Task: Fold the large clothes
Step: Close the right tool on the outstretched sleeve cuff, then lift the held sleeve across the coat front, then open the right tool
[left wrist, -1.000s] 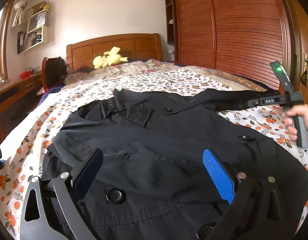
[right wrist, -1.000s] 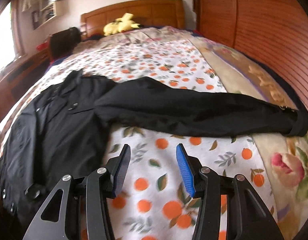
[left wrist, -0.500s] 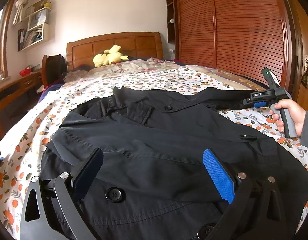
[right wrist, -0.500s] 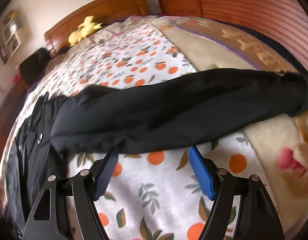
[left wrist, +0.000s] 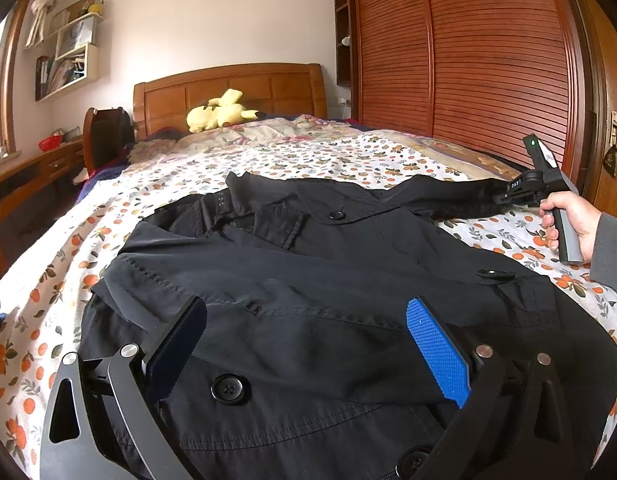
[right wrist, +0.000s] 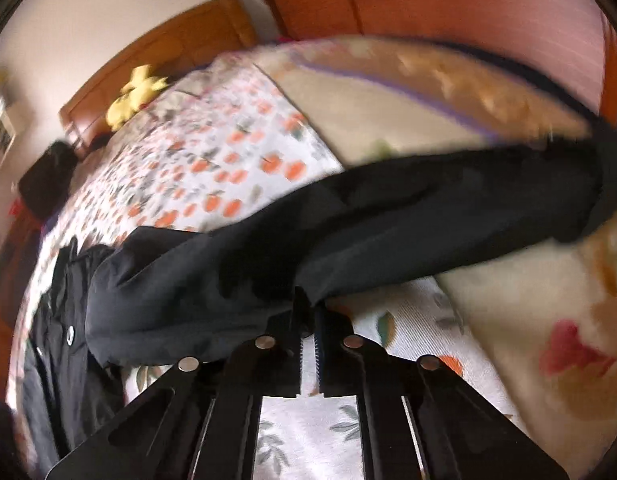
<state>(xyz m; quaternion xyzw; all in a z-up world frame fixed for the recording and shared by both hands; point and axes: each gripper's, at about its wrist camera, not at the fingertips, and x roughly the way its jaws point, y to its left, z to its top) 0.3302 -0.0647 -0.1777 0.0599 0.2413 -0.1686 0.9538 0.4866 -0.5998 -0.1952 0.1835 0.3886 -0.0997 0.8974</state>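
**Sleeve pinched, body of coat lying loose**

A black coat (left wrist: pixel 308 288) is spread front-up across the foot end of the bed (left wrist: pixel 348 152), its collar toward the headboard and one sleeve (right wrist: pixel 348 232) stretched out toward the bed's right edge. The cloth is judged soft, limp and fairly light, with some bulk at seams and buttons; it will sag and drag when lifted, so hold is best taken at edges, cuffs or shoulder seams, not on flat panels.

The right claw (right wrist: pixel 308 320) is seen pressed together on the lower edge of the sleeve at mid-length. The left claw (left wrist: pixel 304 340) is held wide apart above the coat's front, gripping nothing.

The pinch itself is shown only in the blurred right view. The whole coat and its buttons are shown only in the left view.
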